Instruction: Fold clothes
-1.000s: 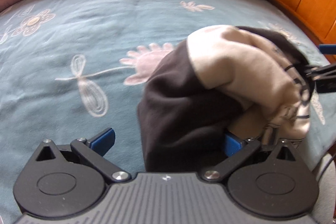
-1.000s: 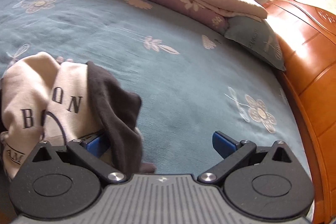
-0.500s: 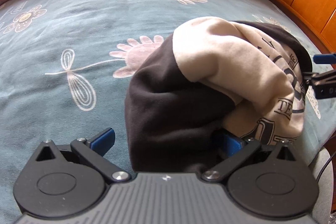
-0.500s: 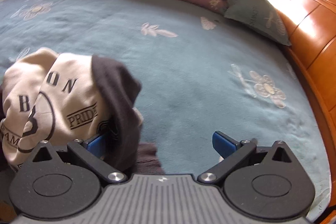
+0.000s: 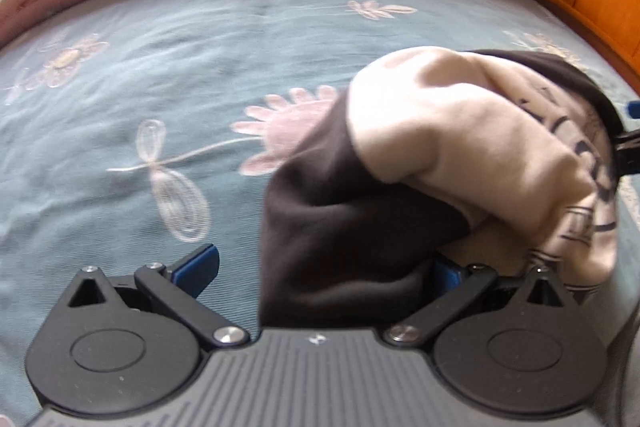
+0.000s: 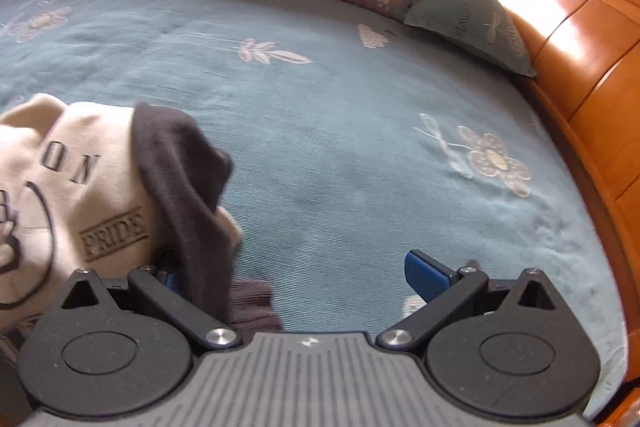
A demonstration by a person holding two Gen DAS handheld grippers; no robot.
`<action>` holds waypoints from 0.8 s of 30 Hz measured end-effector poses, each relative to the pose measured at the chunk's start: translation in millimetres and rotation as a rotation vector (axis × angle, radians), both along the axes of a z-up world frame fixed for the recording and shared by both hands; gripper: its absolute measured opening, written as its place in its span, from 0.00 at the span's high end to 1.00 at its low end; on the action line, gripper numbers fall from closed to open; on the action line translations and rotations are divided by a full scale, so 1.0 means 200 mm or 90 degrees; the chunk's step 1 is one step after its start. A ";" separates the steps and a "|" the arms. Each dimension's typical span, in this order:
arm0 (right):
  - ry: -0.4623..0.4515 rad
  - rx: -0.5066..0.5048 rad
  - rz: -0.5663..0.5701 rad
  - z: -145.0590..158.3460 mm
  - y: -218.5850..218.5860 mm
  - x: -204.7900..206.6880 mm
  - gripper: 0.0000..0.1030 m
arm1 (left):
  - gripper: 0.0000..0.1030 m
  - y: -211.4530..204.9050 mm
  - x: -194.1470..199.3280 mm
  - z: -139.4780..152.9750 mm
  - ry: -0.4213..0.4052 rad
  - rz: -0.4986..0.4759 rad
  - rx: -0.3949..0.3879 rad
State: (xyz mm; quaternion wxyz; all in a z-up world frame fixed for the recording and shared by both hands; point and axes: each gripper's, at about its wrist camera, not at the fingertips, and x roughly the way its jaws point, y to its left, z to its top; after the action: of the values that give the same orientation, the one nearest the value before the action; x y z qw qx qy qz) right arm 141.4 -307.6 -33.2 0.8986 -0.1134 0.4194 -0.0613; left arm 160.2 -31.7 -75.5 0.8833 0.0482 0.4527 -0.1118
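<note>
Cloth is bunching between the two tools: the cream-and-dark sweatshirt (image 5: pixel 460 155) is hanging at about three o'clock in the left wrist view and about nine o'clock in the right one, above the blue bedspread (image 5: pixel 160 59). The left gripper (image 5: pixel 324 271) is standing wide, with dark fabric draping over its right finger only; the right gripper (image 6: pixel 296 273) is also standing wide, the garment lying across its left finger (image 6: pixel 170 277) while the other finger is showing bare. Neither pair is pinching anything, as far as I can judge, so the sweatshirt is merely resting on single fingers. That is risking a slip: any tilt or pull apart could be letting the bundle slide off and drop crumpled. Closing now might also be catching several layers together, spoiling the fold. Blur in the left view is making the contact hard to confirm.
</note>
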 end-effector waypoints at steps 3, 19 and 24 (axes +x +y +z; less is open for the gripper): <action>0.001 0.058 -0.029 0.01 -0.09 0.04 0.00 | 0.01 0.05 0.04 0.01 0.008 0.027 -0.028; 0.034 0.063 -0.058 -0.13 -0.10 0.26 0.00 | 0.00 0.21 0.16 -0.03 -0.018 0.134 0.037; 0.029 0.095 -0.046 -0.11 -0.13 0.30 0.00 | 0.01 0.20 0.22 -0.05 0.014 0.107 0.002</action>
State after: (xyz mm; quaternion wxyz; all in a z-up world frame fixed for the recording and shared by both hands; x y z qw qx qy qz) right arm 202.3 -333.5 -55.2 0.8920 -0.0323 0.4470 -0.0596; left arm 203.5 8.4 -85.2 0.8843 0.0105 0.4652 -0.0372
